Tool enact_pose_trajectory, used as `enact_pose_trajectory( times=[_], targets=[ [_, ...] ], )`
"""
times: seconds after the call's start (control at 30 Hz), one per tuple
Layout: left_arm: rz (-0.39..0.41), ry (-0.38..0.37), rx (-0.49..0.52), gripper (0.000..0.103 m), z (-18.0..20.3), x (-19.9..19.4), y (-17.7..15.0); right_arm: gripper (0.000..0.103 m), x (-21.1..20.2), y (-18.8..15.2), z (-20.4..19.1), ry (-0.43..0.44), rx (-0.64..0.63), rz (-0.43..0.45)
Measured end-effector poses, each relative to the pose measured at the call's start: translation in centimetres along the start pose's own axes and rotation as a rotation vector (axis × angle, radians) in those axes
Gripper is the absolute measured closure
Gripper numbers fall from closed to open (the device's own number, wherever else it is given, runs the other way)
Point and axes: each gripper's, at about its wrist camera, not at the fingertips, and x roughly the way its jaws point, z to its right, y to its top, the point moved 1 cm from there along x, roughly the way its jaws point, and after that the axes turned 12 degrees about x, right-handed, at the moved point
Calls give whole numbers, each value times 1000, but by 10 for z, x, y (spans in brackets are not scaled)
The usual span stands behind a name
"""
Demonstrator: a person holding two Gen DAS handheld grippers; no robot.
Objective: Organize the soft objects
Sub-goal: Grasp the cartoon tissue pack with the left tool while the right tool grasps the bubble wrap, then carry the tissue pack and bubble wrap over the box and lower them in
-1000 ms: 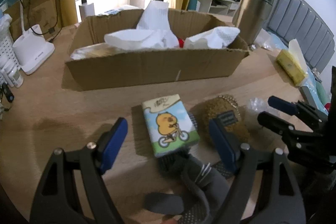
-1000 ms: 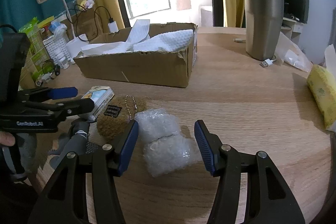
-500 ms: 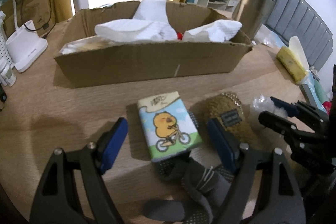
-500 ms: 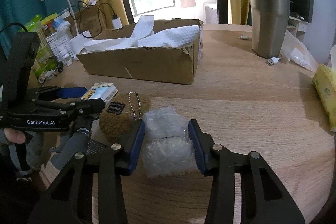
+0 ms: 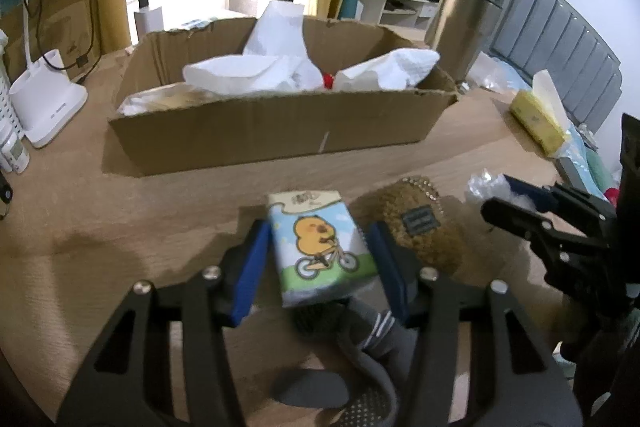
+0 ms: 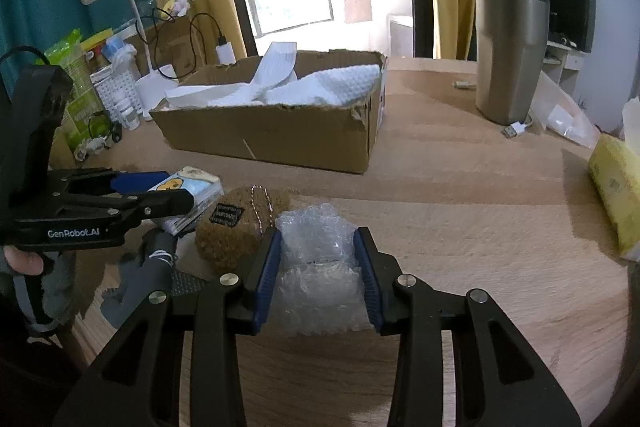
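Observation:
A tissue pack (image 5: 316, 247) printed with a yellow cartoon animal on a bicycle lies on the wooden table. My left gripper (image 5: 318, 231) straddles it, jaws closing, and both blue pads touch its sides. A clear wad of bubble wrap (image 6: 316, 267) sits squeezed between the pads of my right gripper (image 6: 319, 235), whose jaws are also closing. Between the two lies a brown plush (image 6: 236, 227) with a ball chain. A grey sock (image 5: 372, 339) lies under the left gripper. Behind stands an open cardboard box (image 5: 260, 131) holding white cloths.
A steel tumbler (image 6: 510, 55) and a USB plug (image 6: 516, 129) stand at the back right. A yellow tissue packet (image 6: 616, 187) lies at the right edge. A white lamp base (image 5: 44, 99) and cables sit at the left, beside small bottles.
Both grippers have narrowed: the left pads came in against the tissue pack, the right pads onto the bubble wrap. The left gripper also edged forward over the pack.

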Motion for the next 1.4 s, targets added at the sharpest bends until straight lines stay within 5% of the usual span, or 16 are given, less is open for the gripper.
enact_pose_trajectory(
  times=[0.13,0.37,0.57,0.77,1.1,1.4],
  targets=[
    [14,-2,9,58,-1,-6,0,63,-4,5,-2,-6,-9,15],
    [-22,18,46,56,2,-1,2,63,-5,9,-5,-7,-18,18],
    [-63,35,43,37,2,14,5,63,-5,9,-7,-5,-20,20],
    [-81,14,2,36,-6,19,-2,63,-6,9,1,-14,-9,23],
    [-31,-8,6,54,-7,6,-5,63,-7,10,-3,-4,-20,26],
    [-26,-53,20,54,-3,1,-5,63,-8,10,-7,-9,-24,25]
  ],
)
